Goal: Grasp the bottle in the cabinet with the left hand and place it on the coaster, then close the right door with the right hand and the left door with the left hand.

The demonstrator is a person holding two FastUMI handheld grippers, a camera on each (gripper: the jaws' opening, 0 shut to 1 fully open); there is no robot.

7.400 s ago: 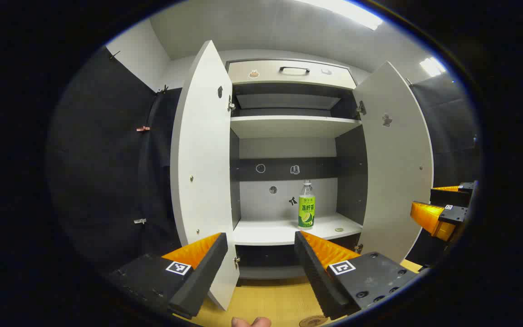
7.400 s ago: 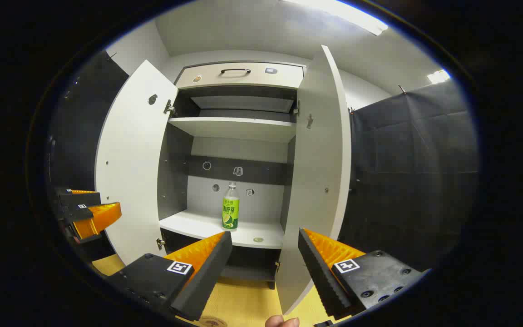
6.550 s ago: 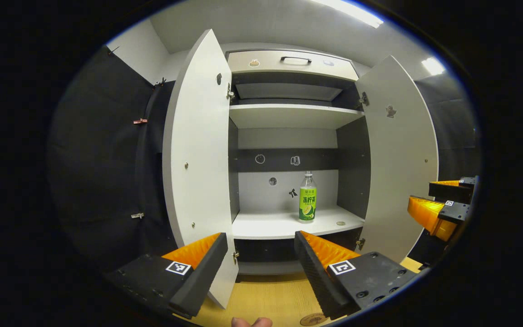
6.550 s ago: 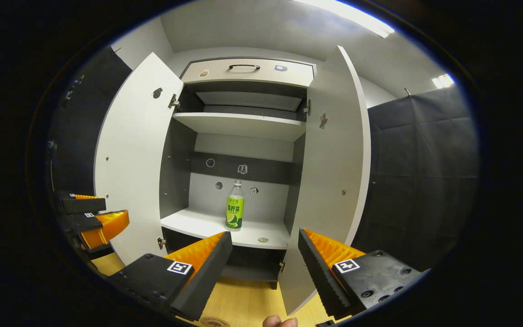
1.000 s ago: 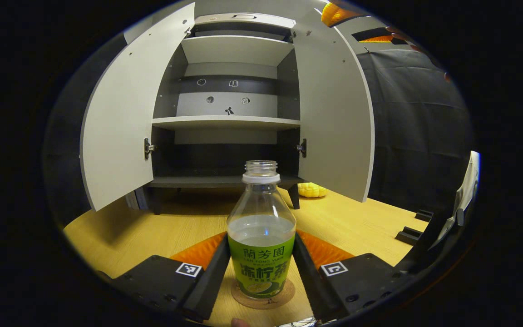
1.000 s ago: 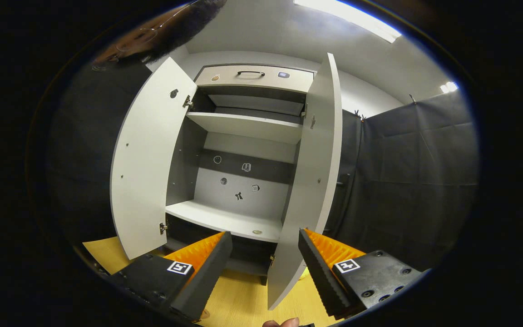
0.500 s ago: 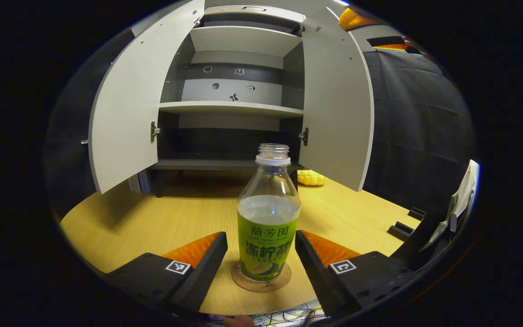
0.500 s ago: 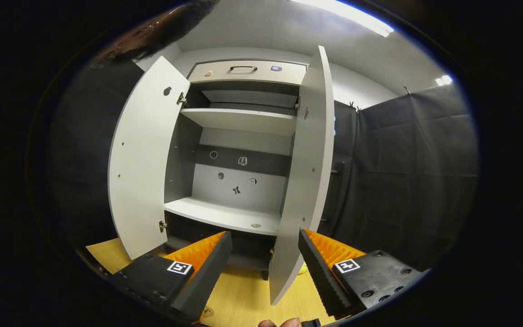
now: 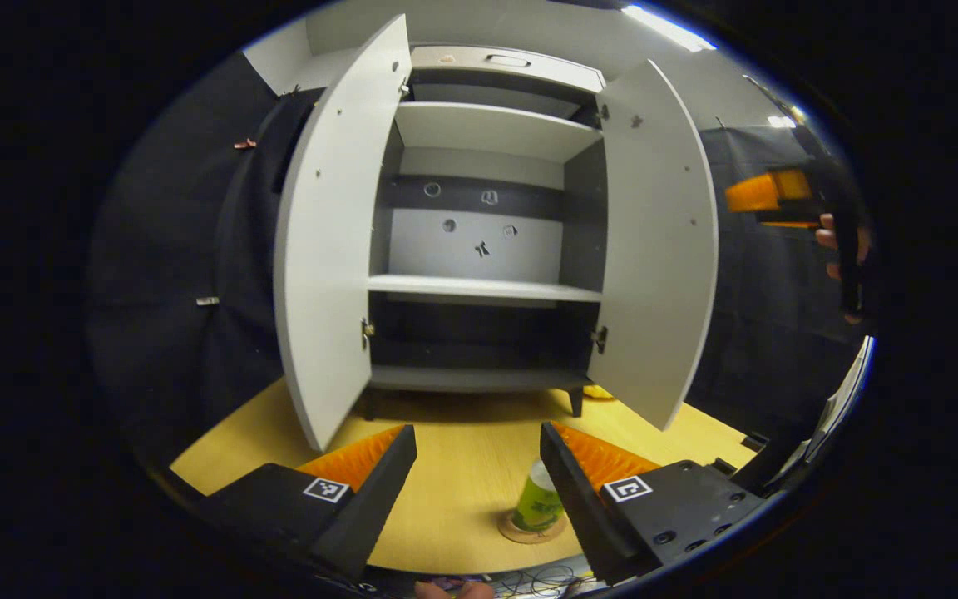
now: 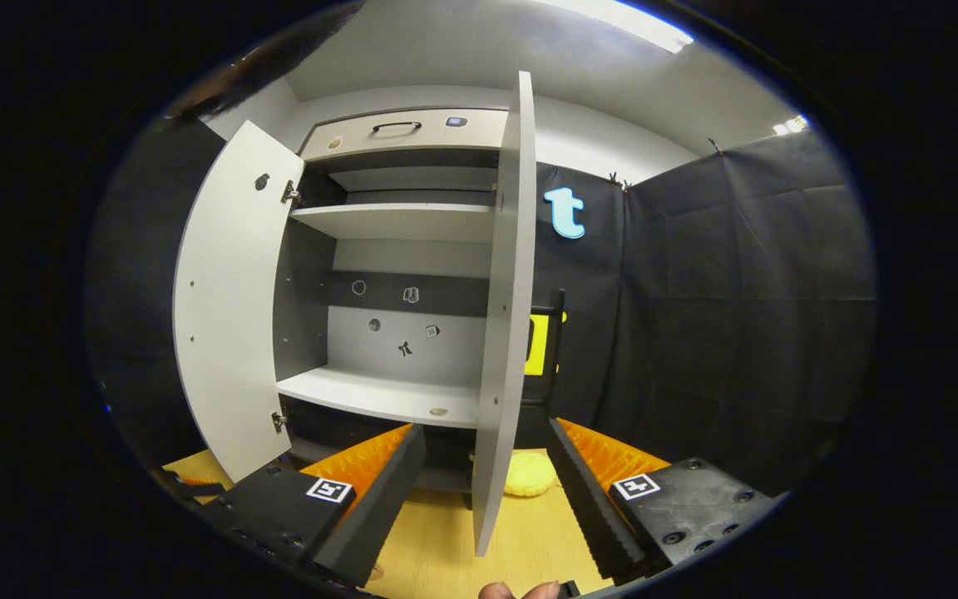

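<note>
The green-labelled bottle stands upright on the round coaster on the wooden table, low in the left gripper view, its right side hidden behind a finger. My left gripper hovers above and behind it, open and empty. The cabinet has its left door and right door swung open. My right gripper, held by a hand, is up beside the right door. In the right gripper view, the right gripper is open, and the right door appears edge-on, in line with the gap between its fingers.
A yellow corn-like object lies on the table by the cabinet's right foot. A small round thing rests on the lower shelf. A drawer with a handle tops the cabinet. Black cloth walls close in both sides.
My left gripper has let go of the bottle, risen and drawn back; the bottle stays on the coaster. My right gripper has shifted right, so the right door now shows edge-on.
</note>
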